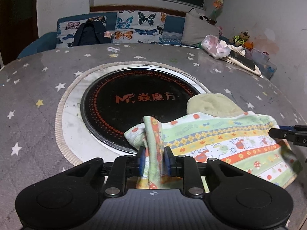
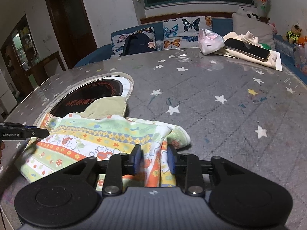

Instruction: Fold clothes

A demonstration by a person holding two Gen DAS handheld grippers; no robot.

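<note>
— Where is the patterned baby garment (image 1: 226,140) now?

— It lies spread on the counter (image 1: 38,95) near its front edge, partly over the round induction cooktop (image 1: 119,103). A pale green cloth (image 1: 213,105) is just behind it, touching.

— And the tools?

— The left tool (image 1: 154,160) is clamped on a bunched fold of the garment. The right tool (image 2: 154,160) also has fabric between its blue pads (image 2: 137,158); it seems pinched, though the blur makes this less sure.

Left gripper (image 1: 154,158) pinched; right gripper (image 2: 154,160) seemingly looser.
</note>
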